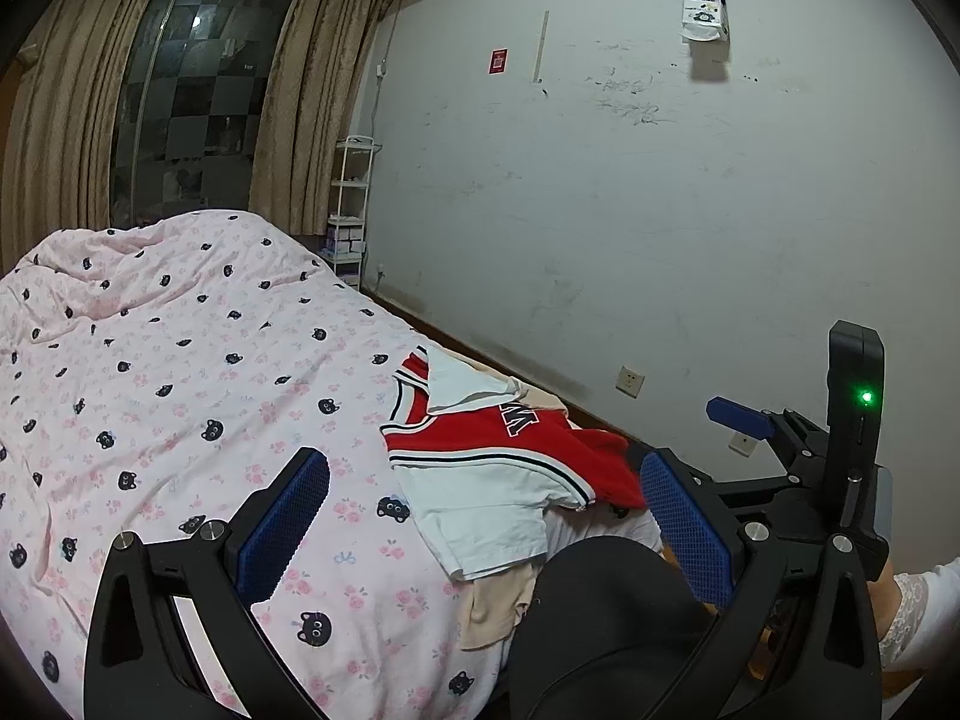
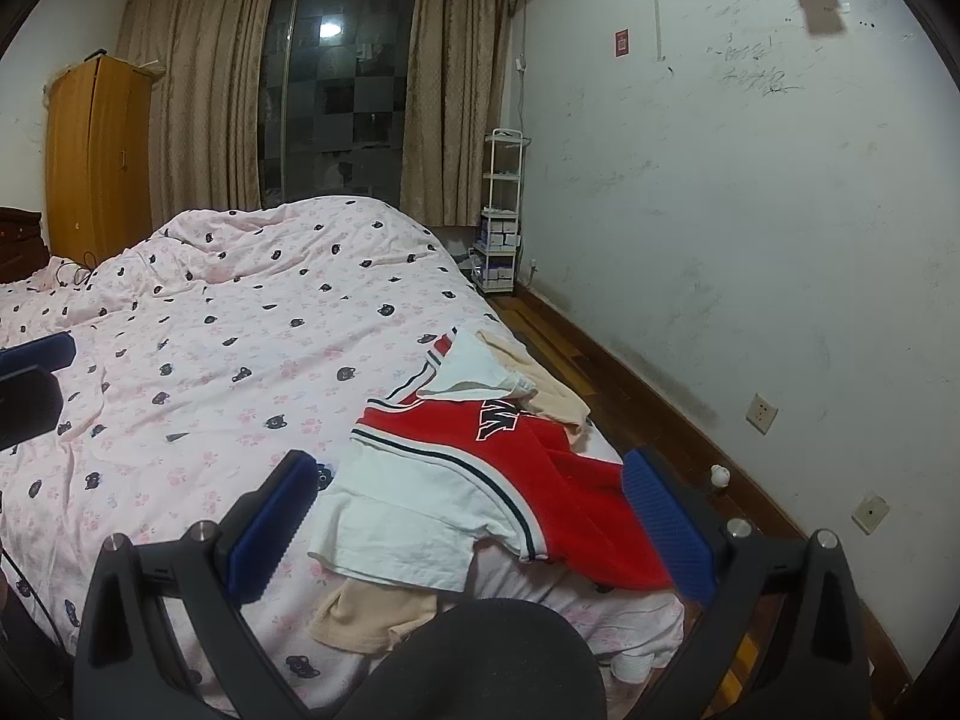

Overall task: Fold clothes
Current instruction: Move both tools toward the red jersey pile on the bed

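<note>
A red and white jersey-style top (image 1: 504, 456) lies crumpled at the bed's near right corner, also in the right wrist view (image 2: 480, 468). A beige garment (image 1: 498, 606) lies under it and pokes out at the front (image 2: 372, 612) and the back. A black garment (image 1: 600, 612) sits at the bed's near edge (image 2: 486, 654). My left gripper (image 1: 486, 516) is open and empty, held above and short of the clothes. My right gripper (image 2: 468, 516) is open and empty, also short of the pile; it shows at the right of the left wrist view (image 1: 738, 420).
The bed has a pink quilt (image 1: 180, 372) with black cat faces. A white wall (image 1: 660, 210) and wooden floor (image 2: 576, 372) run along the bed's right side. A white shelf rack (image 2: 501, 210) stands by the curtains. A wooden wardrobe (image 2: 96, 156) stands far left.
</note>
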Demonstrator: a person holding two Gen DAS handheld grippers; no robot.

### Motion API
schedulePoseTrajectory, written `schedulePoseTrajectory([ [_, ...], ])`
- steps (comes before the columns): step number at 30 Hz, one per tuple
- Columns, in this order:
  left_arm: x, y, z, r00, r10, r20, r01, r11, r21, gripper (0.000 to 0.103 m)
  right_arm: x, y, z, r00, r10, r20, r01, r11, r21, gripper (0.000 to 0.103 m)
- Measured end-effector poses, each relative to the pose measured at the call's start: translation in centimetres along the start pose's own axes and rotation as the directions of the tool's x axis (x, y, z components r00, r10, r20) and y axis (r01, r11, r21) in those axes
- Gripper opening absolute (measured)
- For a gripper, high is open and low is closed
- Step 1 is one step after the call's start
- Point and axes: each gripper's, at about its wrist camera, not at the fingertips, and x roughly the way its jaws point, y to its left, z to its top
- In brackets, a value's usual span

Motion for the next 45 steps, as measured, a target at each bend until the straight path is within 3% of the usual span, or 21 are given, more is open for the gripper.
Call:
schedulePoseTrajectory([
  [16,0.6,0.4,-0.7,1.0,0.019,-0.012,-0.019,0.999,-0.027,0.103,-0.8,1.9,-1.1,1.0,-0.008,-0.007,0.008,1.0,-0.001,0.103],
  [30,3.1,0.2,-1.4,0.998,-0.008,-0.068,0.007,1.0,-0.023,0.103,1.4,0.2,-1.2,0.999,0.02,-0.048,-0.019,1.0,0.024,0.103],
  [37,6.6,1.7,-2.4,0.984,-0.127,-0.124,0.112,0.986,-0.123,0.103,3.0,-1.1,-1.5,0.997,0.022,-0.075,-0.019,0.999,0.045,0.103],
  [45,10.7,4.0,-3.7,0.971,-0.134,-0.197,0.079,0.961,-0.266,0.102,3.9,-1.9,-1.8,0.996,0.026,-0.087,-0.02,0.998,0.067,0.103],
])
